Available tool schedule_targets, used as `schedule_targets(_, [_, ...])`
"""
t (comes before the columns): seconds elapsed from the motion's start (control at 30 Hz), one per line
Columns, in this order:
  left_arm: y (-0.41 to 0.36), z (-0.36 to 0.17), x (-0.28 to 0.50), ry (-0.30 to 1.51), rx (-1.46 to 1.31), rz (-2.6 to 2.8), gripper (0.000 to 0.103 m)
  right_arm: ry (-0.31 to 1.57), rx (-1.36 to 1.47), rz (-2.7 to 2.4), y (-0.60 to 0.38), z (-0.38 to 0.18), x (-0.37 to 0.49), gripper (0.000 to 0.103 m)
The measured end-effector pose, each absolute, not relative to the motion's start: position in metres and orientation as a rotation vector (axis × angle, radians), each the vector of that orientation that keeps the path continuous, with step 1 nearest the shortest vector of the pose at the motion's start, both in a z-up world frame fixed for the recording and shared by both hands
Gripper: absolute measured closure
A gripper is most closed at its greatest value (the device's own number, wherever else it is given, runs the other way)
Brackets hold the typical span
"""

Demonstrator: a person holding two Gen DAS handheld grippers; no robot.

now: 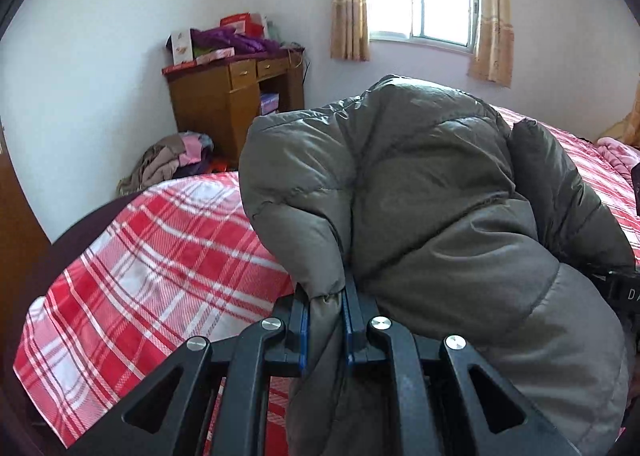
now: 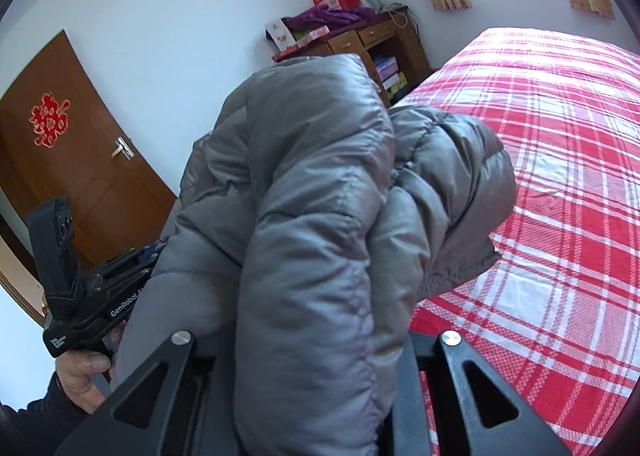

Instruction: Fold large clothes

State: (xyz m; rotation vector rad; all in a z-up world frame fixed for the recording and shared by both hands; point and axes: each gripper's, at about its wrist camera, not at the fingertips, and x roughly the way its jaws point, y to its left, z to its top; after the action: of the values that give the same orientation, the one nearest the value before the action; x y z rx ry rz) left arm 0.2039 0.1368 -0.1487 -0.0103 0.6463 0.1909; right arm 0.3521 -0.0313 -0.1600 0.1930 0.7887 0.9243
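**Both jaws clamped on the jacket**

Our left gripper [image 1: 325, 330] pinches a fold of the grey puffer jacket [image 1: 432, 192] between its blue pads. Our right gripper [image 2: 316, 396] is buried in the jacket's padding, clamped on it. The jacket hangs bunched above the red plaid bed [image 2: 560, 184].

Quilted jacket [image 1: 440, 192]: puffy synthetic cloth with a soft sheen; bed cover [image 1: 160, 256]: woven matt plaid cloth; left tool [image 1: 325, 330]: matt black plastic, shiny metal pins; door [image 2: 76, 160] and cabinet [image 1: 224, 104]: smooth varnished wood.
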Motion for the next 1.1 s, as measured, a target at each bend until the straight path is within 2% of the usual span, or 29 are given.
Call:
schedule_targets(0.17, [0.142,-0.165,0.207,0.662,-0.004,0.206,0.089,0.828,0.173,0.903,-0.017,-0.177,0.351,0.083])
schedule_targets(0.43, [0.143,-0.176,0.210,0.676,0.008,0.236,0.077,0.862,0.172,0.887,-0.012,-0.189,0.353,0.081])
schedule_targets(0.63, [0.147,-0.181,0.212,0.685,-0.008,0.258,0.063,0.881,0.177,0.863,-0.010,-0.193,0.354,0.075])
schedule_targets(0.7, [0.150,-0.182,0.212,0.686,-0.016,0.282,0.049,0.883,0.172,0.851,-0.009,-0.195,0.353,0.071])
schedule_targets(0.77, [0.154,-0.183,0.212,0.688,-0.038,0.301,0.041,0.886,0.164,0.840,-0.008,-0.197,0.353,0.068])
schedule_targets(1.03, [0.158,-0.186,0.214,0.697,-0.048,0.312,0.036,0.878,0.137,0.804,-0.006,-0.200,0.351,0.057])
schedule_targets(1.1, [0.161,-0.186,0.213,0.699,-0.057,0.328,0.028,0.881,0.135,0.796,-0.007,-0.201,0.352,0.057])
